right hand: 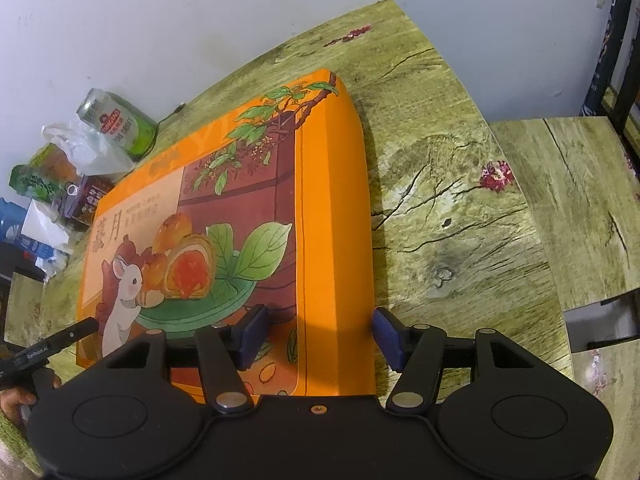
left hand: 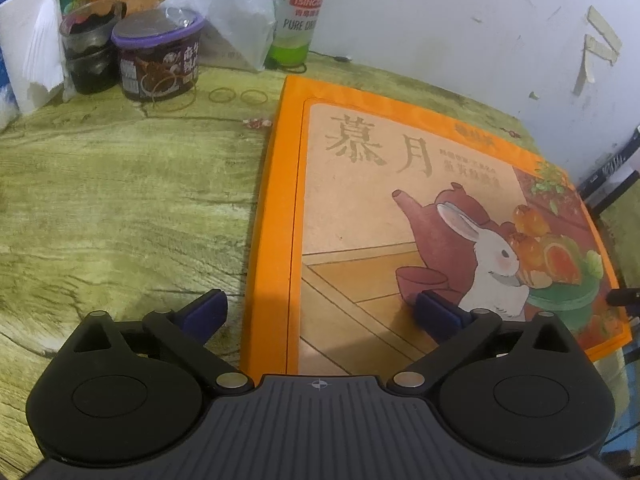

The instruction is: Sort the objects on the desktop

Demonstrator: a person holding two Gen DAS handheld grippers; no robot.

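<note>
The box [left hand: 400, 208] is the thing here: a big flat orange gift box lying face up on the worktop [left hand: 120, 208], and it sits right between my two hands. Its long axis runs away from me toward the wall, so I've got one long side under each hand.

My left fingers [left hand: 318, 312] are spread wide and straddle the box's left edge: one pad is out over the bare worktop, the other hovers over the lid. Nothing clamped, nothing touched as far as I can see.

My right fingers [right hand: 316, 332] are narrower and straddle the right edge the same way, one pad over the lid, one just outside the side wall. Still apart, not pinching.

So both hands are about equally near, one per side. I reckon it's a two-handed lift or slide, each hand gripping its own rim.

The can [left hand: 302, 12], tub [left hand: 158, 56] and bag [left hand: 224, 12] sit well clear at the back left.
</note>
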